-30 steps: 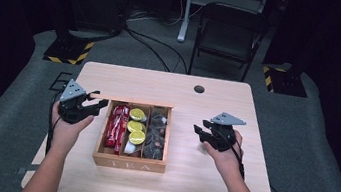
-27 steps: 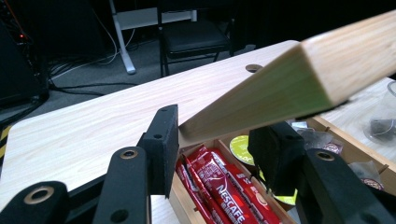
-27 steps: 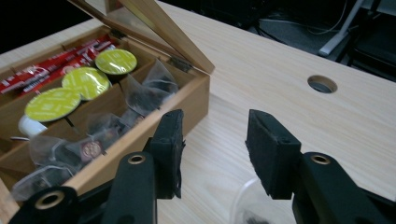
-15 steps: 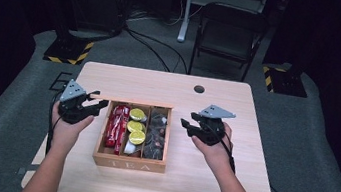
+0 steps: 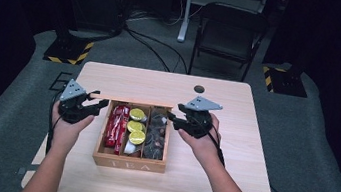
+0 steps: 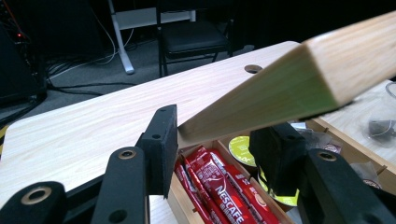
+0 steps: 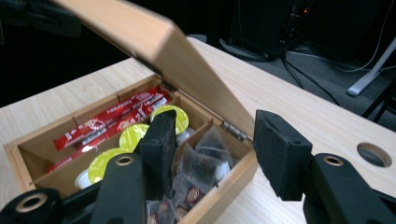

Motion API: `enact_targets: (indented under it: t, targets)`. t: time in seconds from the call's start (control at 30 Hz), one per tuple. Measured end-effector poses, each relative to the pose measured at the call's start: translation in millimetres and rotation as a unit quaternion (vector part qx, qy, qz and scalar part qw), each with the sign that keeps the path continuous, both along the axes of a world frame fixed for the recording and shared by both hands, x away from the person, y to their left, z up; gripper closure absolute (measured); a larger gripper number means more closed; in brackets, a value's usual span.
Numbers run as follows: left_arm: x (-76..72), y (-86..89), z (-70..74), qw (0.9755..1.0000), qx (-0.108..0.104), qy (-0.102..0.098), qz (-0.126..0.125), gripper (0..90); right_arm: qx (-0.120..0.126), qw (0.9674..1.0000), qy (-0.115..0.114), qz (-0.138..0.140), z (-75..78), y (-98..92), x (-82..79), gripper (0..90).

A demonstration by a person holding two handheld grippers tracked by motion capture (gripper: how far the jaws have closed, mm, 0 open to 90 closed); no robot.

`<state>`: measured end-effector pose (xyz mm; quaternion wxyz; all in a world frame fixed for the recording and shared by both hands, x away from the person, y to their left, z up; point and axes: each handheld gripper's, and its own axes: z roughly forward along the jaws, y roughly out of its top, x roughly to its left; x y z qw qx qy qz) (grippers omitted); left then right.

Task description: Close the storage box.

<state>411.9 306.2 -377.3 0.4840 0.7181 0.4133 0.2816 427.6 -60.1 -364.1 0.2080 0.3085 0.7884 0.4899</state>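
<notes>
Carrying everything was the light wooden desk (image 5: 251,153), and near its middle sat the wooden tea box (image 5: 129,163) with its lid (image 6: 299,88) raised on the hinges at the far edge. You held that lid up with your left gripper (image 5: 87,106), which stood just beside the box's left wall: in the left gripper view its jaws were closed on the lid's free corner, one pad on each face of the board, with only the lid's thickness between them. Your right gripper (image 5: 179,119) hung over the box's far right corner, above the right-hand compartment. Its jaws stood partly apart and had just been opening; in the right gripper view nothing was gripped between them, and the box's hinged corner and the desk showed through the gap.

Inside, the box had three compartments running front to back. Red Nescafe sachets (image 5: 116,124) lay lengthwise in the left one. Round pods with yellow-green lids (image 5: 136,125) filled the middle one. Dark sachets in clear wrappers (image 5: 156,137) were piled in the right one. A small round hole (image 5: 199,88) marked the desk beyond the box.
</notes>
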Motion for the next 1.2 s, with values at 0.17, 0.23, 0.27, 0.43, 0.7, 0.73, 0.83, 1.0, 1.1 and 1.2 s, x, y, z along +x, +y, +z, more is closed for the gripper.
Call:
enact_targets:
  t: [0.17,0.23,0.27,0.43,0.7,0.73,0.83,1.0,1.1,1.2]
  targets:
    - [-0.2,0.1,-0.1,1.0000,0.000,0.001,-0.001,52.3,0.004,1.0000,-0.006,0.000,5.4,5.9,1.5,48.2]
    - [-0.1,0.3,0.1,1.0000,0.000,0.002,-0.001,52.3,0.004,1.0000,-0.004,-0.001,6.8,7.2,1.2,48.2]
    - [0.0,0.3,0.2,1.0000,0.000,0.002,-0.001,52.3,0.004,1.0000,-0.002,-0.002,7.4,7.9,1.0,48.2]
    - [-0.3,0.2,-0.2,1.0000,0.001,0.001,-0.001,52.2,0.010,0.9999,-0.003,-0.007,9.0,8.4,2.0,48.6]
    - [0.2,1.0,0.0,1.0000,0.000,0.004,-0.004,52.1,0.006,0.9999,-0.008,0.002,12.7,12.1,2.6,52.7]
    - [0.7,0.8,-0.3,1.0000,0.000,0.003,-0.004,52.0,0.006,1.0000,-0.005,0.001,13.2,12.7,1.9,53.0]
    - [0.8,0.5,-1.3,1.0000,0.000,0.005,-0.003,51.8,0.001,1.0000,-0.002,0.000,14.2,13.6,1.4,52.9]
    - [0.3,0.2,-2.2,1.0000,-0.003,0.004,-0.001,51.5,-0.005,1.0000,-0.006,0.001,14.4,13.9,0.6,53.6]
    - [-0.7,-0.7,-1.8,1.0000,-0.003,0.003,0.003,51.5,-0.003,1.0000,-0.004,0.003,14.9,13.7,-0.2,53.7]
    - [-2.2,-1.2,1.3,1.0000,-0.004,0.002,0.003,50.5,-0.004,1.0000,-0.003,0.001,15.6,13.7,0.3,54.0]
